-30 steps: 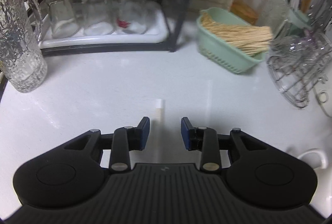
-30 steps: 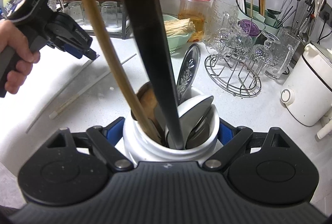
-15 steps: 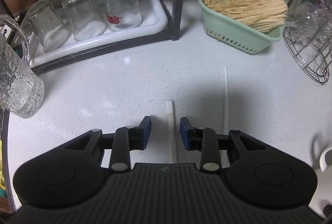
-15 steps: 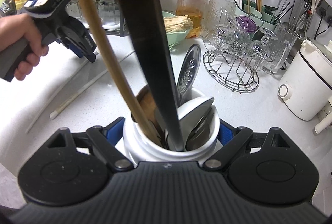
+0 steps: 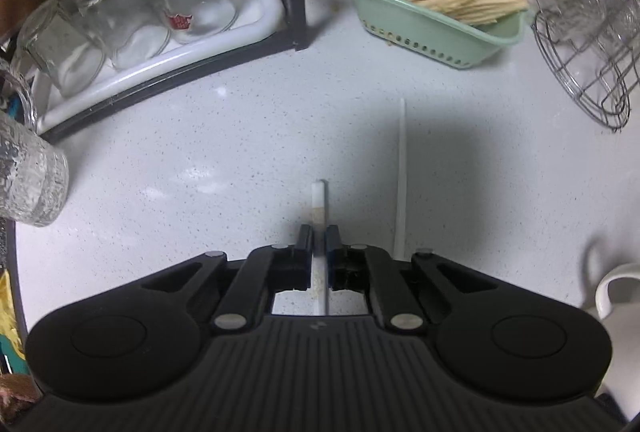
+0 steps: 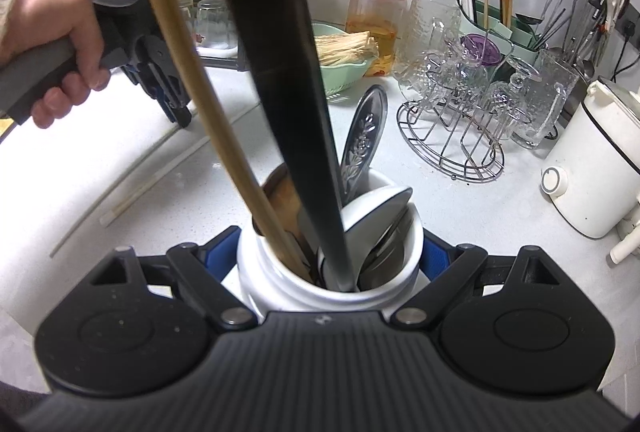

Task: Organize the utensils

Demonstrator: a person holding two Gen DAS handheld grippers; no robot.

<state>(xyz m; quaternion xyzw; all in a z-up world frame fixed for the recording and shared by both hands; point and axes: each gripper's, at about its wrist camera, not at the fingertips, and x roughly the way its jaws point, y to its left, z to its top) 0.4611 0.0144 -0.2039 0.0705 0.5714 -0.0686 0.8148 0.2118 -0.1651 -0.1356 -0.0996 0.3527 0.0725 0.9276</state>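
Down on the white counter [image 5: 200, 152], the left gripper [image 5: 319, 232] is clamping one white chopstick [image 5: 319, 198], its length running straight ahead between the just-closed jaws, while the right gripper [image 6: 328, 252] is gripping the utensil jar [image 6: 280, 284] nearby.

You can't see the near end of the chopstick [image 5: 319, 206] — it runs under the gripper body. The pot's [image 6: 280, 282] base and its utensils' lower ends are hidden; the black handle [image 6: 280, 72] and wooden stick [image 6: 192, 72] leave the top edge. The mug [image 5: 616, 288] is cut off — only its handle shows.
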